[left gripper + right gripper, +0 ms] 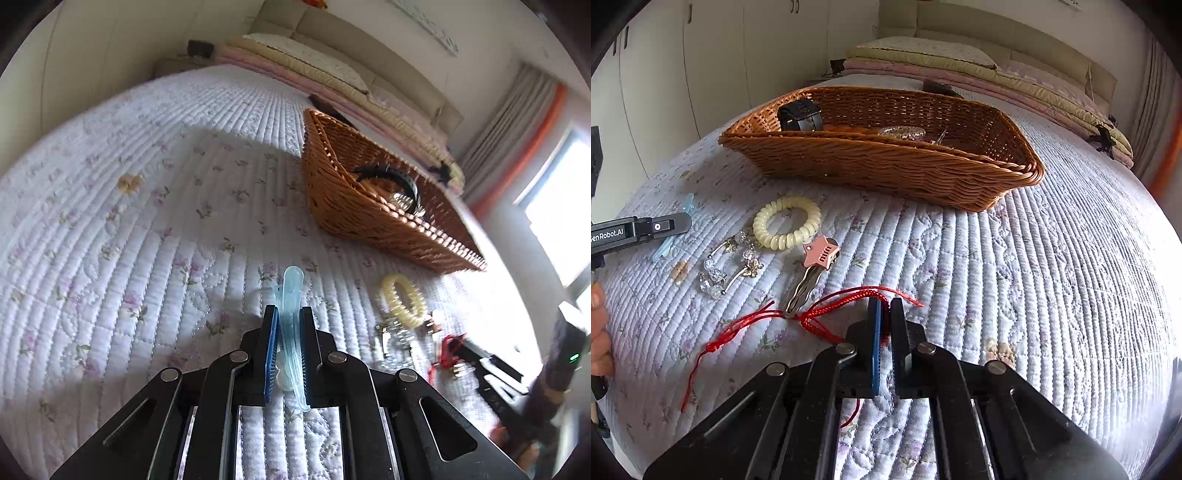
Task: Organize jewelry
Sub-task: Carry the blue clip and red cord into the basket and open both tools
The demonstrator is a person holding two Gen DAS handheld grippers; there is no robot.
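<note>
Left gripper [289, 314] is clamped on the pale blue hair clip [291, 295], pads pressing both its sides; clip tip pokes out past the fingertips, over the quilt [147, 240]. Whether the clip is lifted or resting on the quilt, cannot tell. Right gripper [885, 306] has its fingers closed together on the red cord bracelet [827, 310], pinching the braided loop; loose tails trail off to the left of the fingers and 1 strand runs under the jaws.

Wicker basket [886, 170] sits well beyond both sets of fingertips. Already in it: a black watch [801, 116], a beaded piece [901, 132], maybe more.

Still out on the quilt, left of and beyond the right fingers: cream spiral hair tie [786, 223], pink star hair clip [816, 266] touching the red cord, 2 crystal pins [731, 262]. Judgement: roughly halfway; 2 items gripped, at least 4 left loose, none of the held ones in the basket yet.

Hard to read: the basket's near wall hides most of its floor, so the count inside is uncertain. Left gripper body is cut off at the edge of the right view, with part of a hand [598, 332]. Dark things by the pillows are too small to name.
</note>
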